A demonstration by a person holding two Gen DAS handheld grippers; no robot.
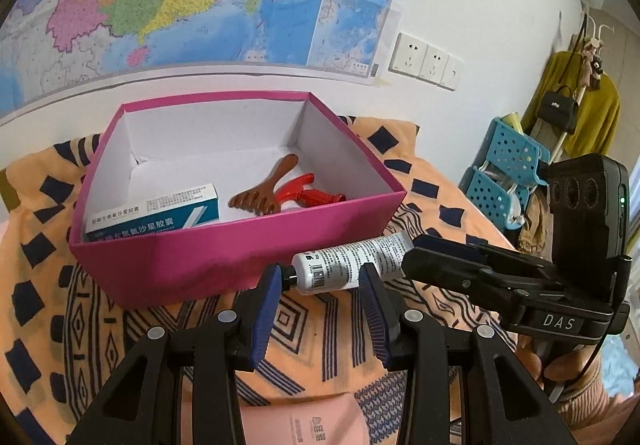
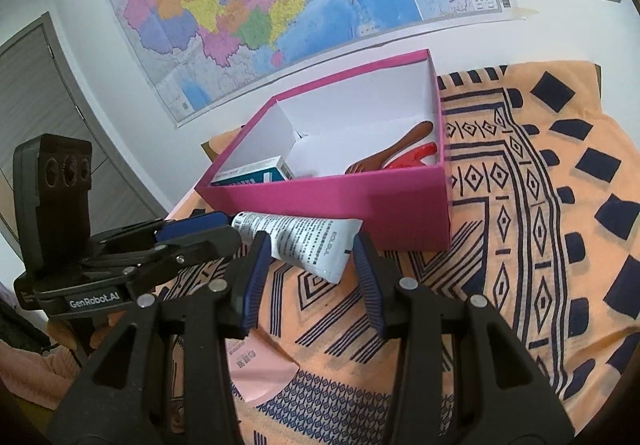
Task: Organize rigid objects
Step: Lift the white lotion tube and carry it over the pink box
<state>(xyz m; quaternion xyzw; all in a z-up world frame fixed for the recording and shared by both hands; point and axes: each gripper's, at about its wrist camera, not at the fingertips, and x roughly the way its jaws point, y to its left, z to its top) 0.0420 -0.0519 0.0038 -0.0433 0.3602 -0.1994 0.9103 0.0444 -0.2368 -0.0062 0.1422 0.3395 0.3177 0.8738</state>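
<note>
From my left wrist view, my left tool (image 1: 320, 277) grasps the cap end of a white squeezable tube with black print (image 1: 352, 259), its blue pads (image 1: 266, 309) pressed on both sides, while my right tool (image 1: 430, 249) clamps the tube's flat tail. The tube hangs just in front of the open magenta cardboard box (image 1: 240, 257), which stands on the orange patterned cloth (image 1: 40, 265) covering the surface and holds a blue-and-white medicine carton (image 1: 156, 213), a brown wooden comb (image 1: 266, 187) and a red plastic piece (image 1: 308, 191). From my right wrist view, the tube (image 2: 304, 241) spans both tools, just beside the box's near wall (image 2: 332, 209).
</note>
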